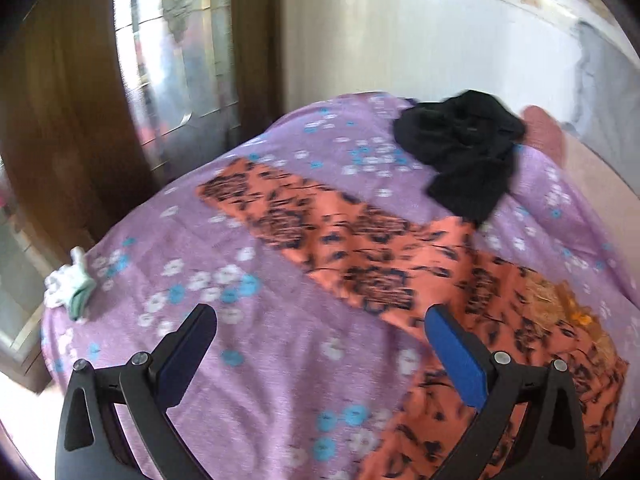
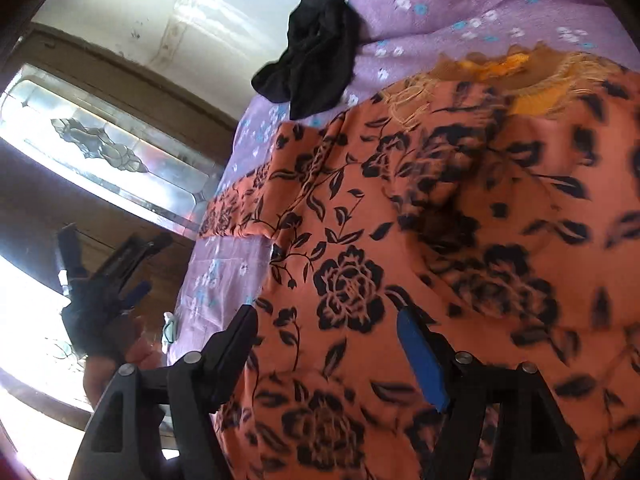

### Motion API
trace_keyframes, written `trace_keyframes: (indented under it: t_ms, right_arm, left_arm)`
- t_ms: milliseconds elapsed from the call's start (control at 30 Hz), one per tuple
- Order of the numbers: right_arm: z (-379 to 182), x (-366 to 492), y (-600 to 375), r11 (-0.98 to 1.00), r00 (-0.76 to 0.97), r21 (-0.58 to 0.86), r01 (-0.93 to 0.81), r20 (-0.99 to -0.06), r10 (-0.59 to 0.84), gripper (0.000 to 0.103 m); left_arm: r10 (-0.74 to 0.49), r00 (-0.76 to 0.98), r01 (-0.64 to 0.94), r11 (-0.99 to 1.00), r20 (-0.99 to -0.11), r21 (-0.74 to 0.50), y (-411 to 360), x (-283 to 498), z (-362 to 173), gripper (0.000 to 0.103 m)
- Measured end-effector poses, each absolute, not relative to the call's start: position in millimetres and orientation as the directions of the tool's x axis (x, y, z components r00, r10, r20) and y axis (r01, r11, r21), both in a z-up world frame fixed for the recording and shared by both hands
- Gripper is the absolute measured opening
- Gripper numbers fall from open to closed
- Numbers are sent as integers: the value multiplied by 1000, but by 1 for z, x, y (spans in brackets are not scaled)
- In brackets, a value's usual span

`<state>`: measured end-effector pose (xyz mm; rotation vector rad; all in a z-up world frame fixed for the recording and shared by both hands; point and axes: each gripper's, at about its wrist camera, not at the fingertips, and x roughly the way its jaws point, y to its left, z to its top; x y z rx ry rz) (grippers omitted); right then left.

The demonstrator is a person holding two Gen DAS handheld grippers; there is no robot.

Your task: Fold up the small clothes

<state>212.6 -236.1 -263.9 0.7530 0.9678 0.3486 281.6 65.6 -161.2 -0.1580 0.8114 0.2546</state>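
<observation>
Orange floral garment point(image 1: 360, 264) lies spread across the bed point(image 1: 248, 376); left tool point(image 1: 320, 320) and right tool point(image 2: 326, 320) hover spread apart, empty.

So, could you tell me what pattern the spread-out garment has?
Orange garment with black roses; clearest in right wrist view.

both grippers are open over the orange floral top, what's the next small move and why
Probably lower the left gripper onto the end of the sleeve and close on it. The orange floral top lies spread on the purple sheet with that sleeve stretched out flat, and both the left and the right gripper are open and empty.
</observation>
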Motion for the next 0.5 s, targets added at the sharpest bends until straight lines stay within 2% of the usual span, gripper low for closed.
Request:
trace_keyframes:
  t_ms: [67,167,233,300,367,500]
  right_arm:
    - [-260,199,-260,694,605,704,152,-622,498,75]
    - [-270,170,-316,579,712,746,329,-598,367,70]
    - [-281,157,-345,516,738,748,417,-610,288,48]
    - [-301,155,-372,420,723,749,513,-641,259,37]
    - [-326,153,-390,312,703,755,576,-653,283,37]
    - [-345,157,-404,249,677,739,627,-674,297,35]
  left_arm:
    - [109,690,-189,981,-716,-32,35,279,-159,103]
    - [30,708,-40,999,-706,2,-14,275,-161,103]
    - [7,715,37,998,-699,48,-47,271,-165,103]
    - [13,720,90,990,-693,112,-76,268,-170,103]
    - [25,724,123,979,-690,165,-102,267,-178,103]
    - [41,696,165,963,-717,214,-144,270,-201,103]
